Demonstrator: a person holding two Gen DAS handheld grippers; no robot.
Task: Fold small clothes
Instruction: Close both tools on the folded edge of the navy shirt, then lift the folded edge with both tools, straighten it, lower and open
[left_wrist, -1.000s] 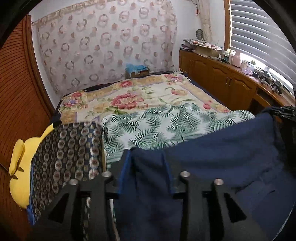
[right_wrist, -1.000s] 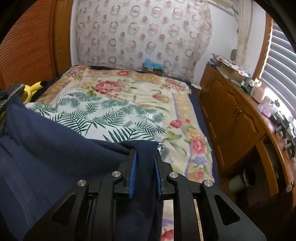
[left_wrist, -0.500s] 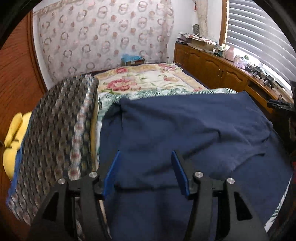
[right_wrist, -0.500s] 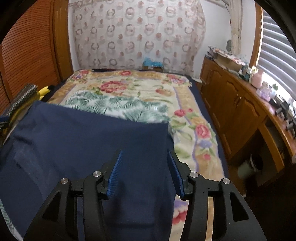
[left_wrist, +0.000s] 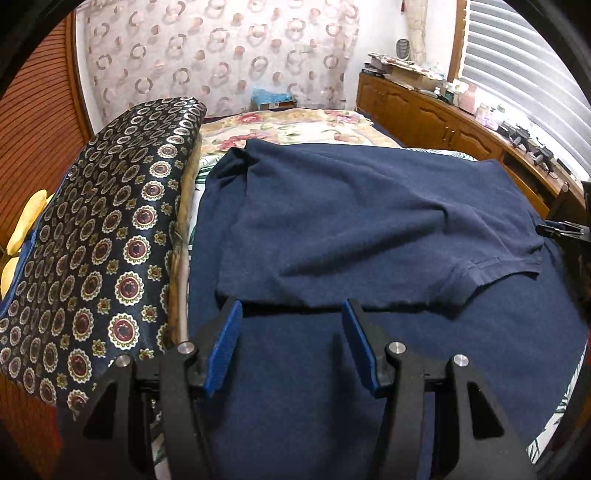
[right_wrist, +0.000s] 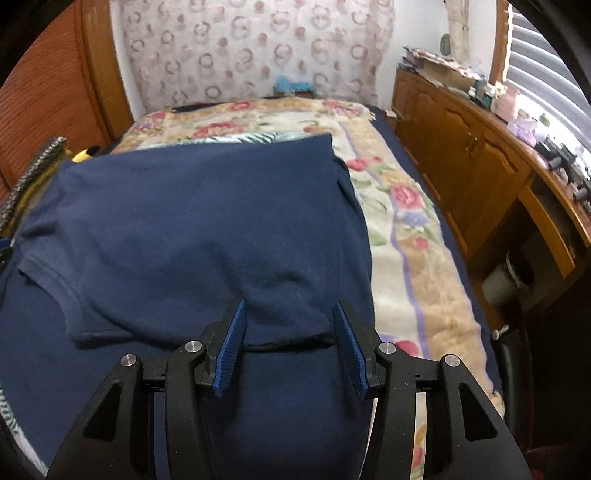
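The dark navy knit polo shirt (left_wrist: 369, 221) lies folded on the floral bedspread (right_wrist: 406, 229), its folded edge running three-to-nine at twelve o'clock of both spread, empty grippers, left gripper (left_wrist: 291, 314) and right gripper (right_wrist: 288, 310), equally near.

A lived-in home bedroom: a bed (right_wrist: 413, 258) spread with a rose-patterned floral blanket fills the centre of the frame, with a circle-printed curtain (right_wrist: 258, 48) hanging across the wall behind it at top. Wooden cabinets (right_wrist: 480, 166) run along the right side, their countertop crowded with bottles and boxes beneath slatted window blinds (left_wrist: 517, 55). A ribbed wooden wardrobe door (left_wrist: 37, 110) stands at left.
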